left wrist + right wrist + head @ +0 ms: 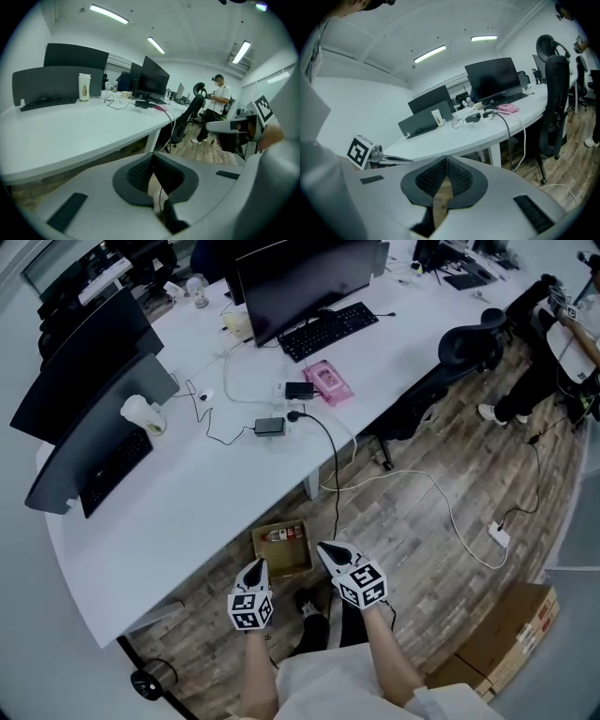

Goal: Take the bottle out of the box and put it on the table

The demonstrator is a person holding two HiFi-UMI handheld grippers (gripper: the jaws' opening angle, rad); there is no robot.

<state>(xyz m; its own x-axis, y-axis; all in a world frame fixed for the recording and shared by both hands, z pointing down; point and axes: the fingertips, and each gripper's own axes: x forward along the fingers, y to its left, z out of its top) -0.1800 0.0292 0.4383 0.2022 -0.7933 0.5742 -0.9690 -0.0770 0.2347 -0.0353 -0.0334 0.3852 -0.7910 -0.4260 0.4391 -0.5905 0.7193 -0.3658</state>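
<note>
While left claw (255,566), right claw (324,547) hang closed, empty, bottle (284,534) lies flat in box (286,561), cap perhaps leftward.

Table (187,512): smooth matt white top. Floor (422,512): matt wood planks. Box (286,559), 6 o'clock: plain brown cardboard. Left gripper (152,154) pads (138,174): dark, ribbed.

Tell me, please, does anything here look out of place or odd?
The box sits on the floor by the table edge, with the bottle lying on its side inside. A white cable trails loose across the floor toward what looks like a power strip. Nothing looks spilled or damaged.
</note>
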